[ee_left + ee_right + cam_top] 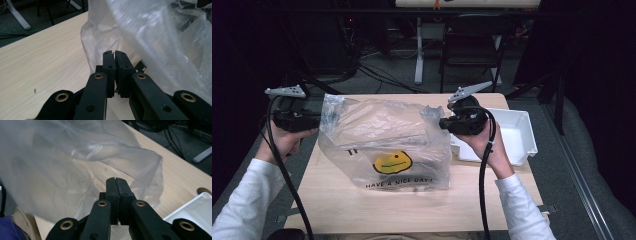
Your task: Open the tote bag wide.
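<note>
A clear plastic bag (pixel 387 135) with a yellow smiley face (pixel 392 162) and the words "HAVE A NICE DAY" stands on the wooden table (pixel 362 205), stretched between both hands. My left gripper (pixel 319 120) is shut on the bag's left top edge. In the left gripper view its jaws meet at the gripper (pixel 114 53) tip, with thin film pinched between them and the bag (pixel 155 37) billowing to the right. My right gripper (pixel 443 122) is shut on the bag's right top edge. In the right gripper view the gripper (pixel 116 180) pinches the bag (pixel 75 170) film.
A white plastic bin (pixel 517 135) sits on the table's right side, close behind my right hand; its corner (pixel 192 210) shows in the right gripper view. A black chair (pixel 472 45) and a desk leg stand beyond the table's far edge. Cables trail from both grippers.
</note>
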Demonstrator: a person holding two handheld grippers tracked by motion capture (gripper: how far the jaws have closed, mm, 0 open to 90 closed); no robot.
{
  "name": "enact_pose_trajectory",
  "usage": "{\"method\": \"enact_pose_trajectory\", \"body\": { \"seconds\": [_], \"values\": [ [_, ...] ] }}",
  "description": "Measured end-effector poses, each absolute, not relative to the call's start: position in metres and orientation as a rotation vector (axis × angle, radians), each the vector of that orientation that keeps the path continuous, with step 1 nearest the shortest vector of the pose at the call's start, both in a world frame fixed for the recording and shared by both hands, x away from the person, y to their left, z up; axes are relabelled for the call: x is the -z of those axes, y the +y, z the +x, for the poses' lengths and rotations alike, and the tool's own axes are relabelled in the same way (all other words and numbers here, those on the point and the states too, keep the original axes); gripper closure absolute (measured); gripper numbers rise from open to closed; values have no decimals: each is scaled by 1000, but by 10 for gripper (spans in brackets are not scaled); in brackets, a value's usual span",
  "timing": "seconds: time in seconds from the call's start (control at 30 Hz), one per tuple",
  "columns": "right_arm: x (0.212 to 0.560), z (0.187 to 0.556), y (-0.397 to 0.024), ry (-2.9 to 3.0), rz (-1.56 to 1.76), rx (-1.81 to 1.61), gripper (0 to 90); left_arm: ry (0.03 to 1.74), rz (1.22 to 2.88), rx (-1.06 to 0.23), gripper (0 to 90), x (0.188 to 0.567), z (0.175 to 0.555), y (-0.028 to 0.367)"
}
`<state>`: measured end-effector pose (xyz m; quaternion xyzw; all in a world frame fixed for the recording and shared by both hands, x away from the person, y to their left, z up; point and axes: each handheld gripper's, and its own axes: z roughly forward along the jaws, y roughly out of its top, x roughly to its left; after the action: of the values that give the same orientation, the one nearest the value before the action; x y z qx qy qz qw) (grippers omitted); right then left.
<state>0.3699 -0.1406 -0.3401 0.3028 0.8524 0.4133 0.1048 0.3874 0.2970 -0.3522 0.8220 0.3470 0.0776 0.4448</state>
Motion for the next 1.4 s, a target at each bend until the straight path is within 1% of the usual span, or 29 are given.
{"method": "enact_pose_trajectory", "body": {
  "seconds": [0.33, 0.43, 0.47, 0.57, 0.6, 0.63, 0.67, 0.7, 0.73, 0.77, 0.83, 0.87, 1.0, 1.13, 1.17, 1.4],
  "values": [
    [373, 380, -132, 2575, 934, -1184, 900, 871, 2093, -111, 869, 384, 392, 280],
    [386, 384, -131, 2601, 958, -1157, 900, 893, 2121, -108, 878, 396, 392, 275],
    [399, 387, -130, 2626, 977, -1127, 900, 917, 2152, -132, 879, 404, 391, 272],
    [412, 390, -128, 2640, 1002, -1092, 900, 933, 2167, -120, 884, 416, 391, 270],
    [421, 392, -127, 2658, 1016, -1067, 900, 945, 2181, -128, 885, 420, 391, 269],
    [435, 394, -125, 2671, 1039, -1023, 900, 968, 2202, -127, 886, 432, 392, 267],
    [435, 394, -125, 2671, 1039, -1023, 900, 968, 2202, -127, 887, 432, 392, 267],
    [449, 397, -124, 2676, 1069, -975, 900, 997, 2224, -131, 891, 445, 392, 265],
    [449, 397, -124, 2676, 1069, -975, 900, 997, 2224, -131, 897, 445, 392, 265],
    [461, 399, -125, 2680, 1113, -922, 900, 1036, 2250, -125, 899, 460, 392, 262],
    [467, 399, -126, 2681, 1132, -902, 900, 1044, 2269, -114, 900, 467, 393, 261],
    [477, 400, -128, 2693, 1161, -850, 900, 1087, 2288, -119, 900, 480, 393, 259],
    [498, 396, -132, 2692, 1232, -774, 900, 1137, 2328, -94, 900, 498, 394, 260],
    [508, 393, -140, 2715, 1251, -699, 900, 1177, 2351, -90, 900, 509, 393, 261],
    [515, 390, -145, 2713, 1291, -692, 900, 1182, 2366, -103, 900, 511, 393, 261],
    [536, 380, -160, 2694, 1367, -610, 900, 1247, 2401, -117, 900, 529, 394, 266]
  ]
}}
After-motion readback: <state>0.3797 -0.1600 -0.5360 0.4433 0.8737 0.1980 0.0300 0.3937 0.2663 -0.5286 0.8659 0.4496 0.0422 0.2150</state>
